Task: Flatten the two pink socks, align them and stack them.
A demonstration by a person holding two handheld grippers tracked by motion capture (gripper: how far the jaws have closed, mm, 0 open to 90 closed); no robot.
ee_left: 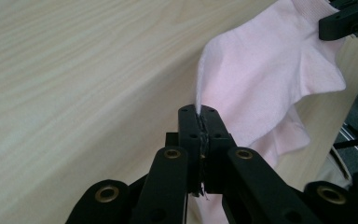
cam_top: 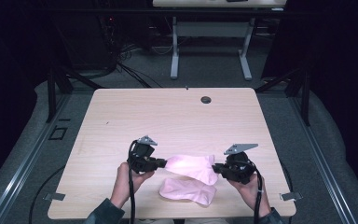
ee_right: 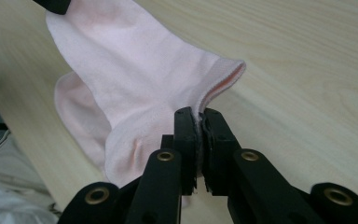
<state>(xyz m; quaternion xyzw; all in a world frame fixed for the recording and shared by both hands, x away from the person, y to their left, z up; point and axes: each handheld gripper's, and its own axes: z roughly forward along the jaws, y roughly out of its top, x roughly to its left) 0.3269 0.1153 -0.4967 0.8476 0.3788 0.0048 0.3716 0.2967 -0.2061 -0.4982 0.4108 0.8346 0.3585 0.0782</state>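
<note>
Pink cotton, thin and soft: one sock [cam_top: 192,167] hangs stretched between the two grippers above the near part of the worktop [cam_top: 168,116], and a second sock [cam_top: 189,191] lies flat just under it, close to the near edge. The left gripper [cam_top: 164,163] has its jaws pressed together on one end of the raised sock; in the left gripper view only a thin edge of fabric [ee_left: 198,91] runs into the closed jaws. The right gripper [cam_top: 216,167] is clamped the same way on the other end, beside the open cuff [ee_right: 223,77], again with just a sliver of cloth caught.

The risk I see is those slim bites. If the hands pull farther apart, the knit could slide out of one pair of jaws and the sock would drop, likely crooked across the lower one. Too much tension could also stretch the cuff out of shape. If the aim is to lay it on its mate, a slack middle may touch down first and wrinkle, or drag the lower sock toward the worktop's edge, where it could slip off.
</note>
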